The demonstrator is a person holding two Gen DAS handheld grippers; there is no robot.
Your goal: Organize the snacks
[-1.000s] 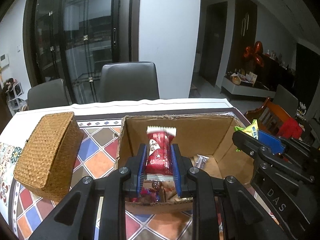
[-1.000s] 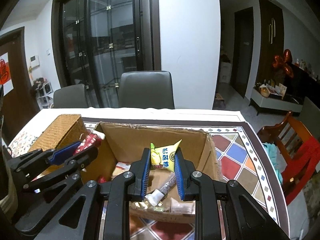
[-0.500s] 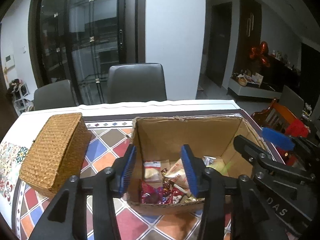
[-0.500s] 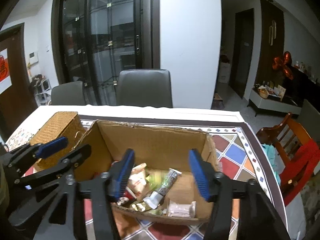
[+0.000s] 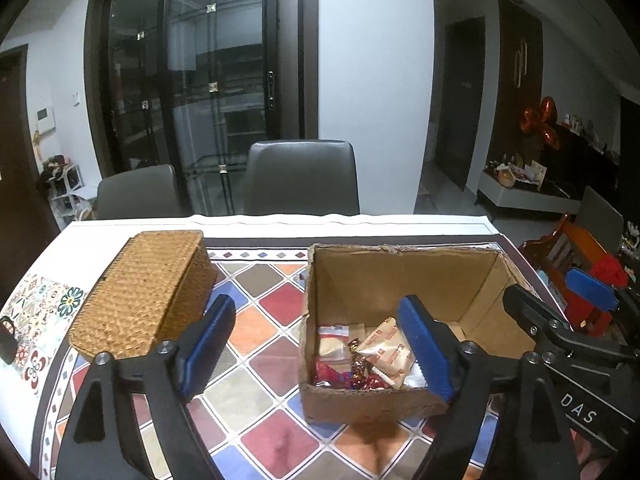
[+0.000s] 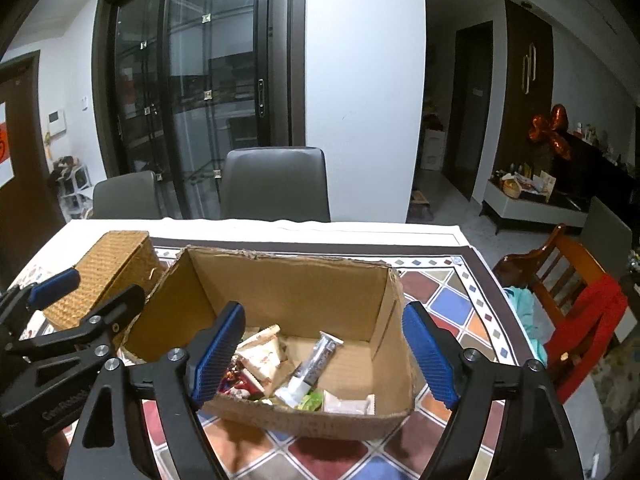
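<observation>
An open cardboard box [image 5: 400,280] [image 6: 292,288] stands on the tiled-pattern tablecloth and holds several snacks: a cream packet with red print [image 5: 386,354], red wrappers [image 5: 344,376], a grey stick sachet [image 6: 316,360], a green packet [image 6: 310,400] and a white packet [image 6: 348,404]. My left gripper [image 5: 316,306] hovers over the box's near left corner. Its jaws are opening, with nothing between the blue pads. My right gripper [image 6: 324,312] hangs over the box's near side. Its jaws are opening too and hold nothing. Each gripper shows at the edge of the other's view.
A closed wicker basket [image 5: 148,292] [image 6: 112,264] sits left of the box. Two grey chairs [image 5: 300,176] stand behind the table's far edge. A wooden chair with red cloth [image 6: 580,312] is off the table's right side.
The left gripper let go of a red packet and the right one a yellow-green packet; both dropped into the box. Both jaws spread wide. The left gripper drew back and leftward.
</observation>
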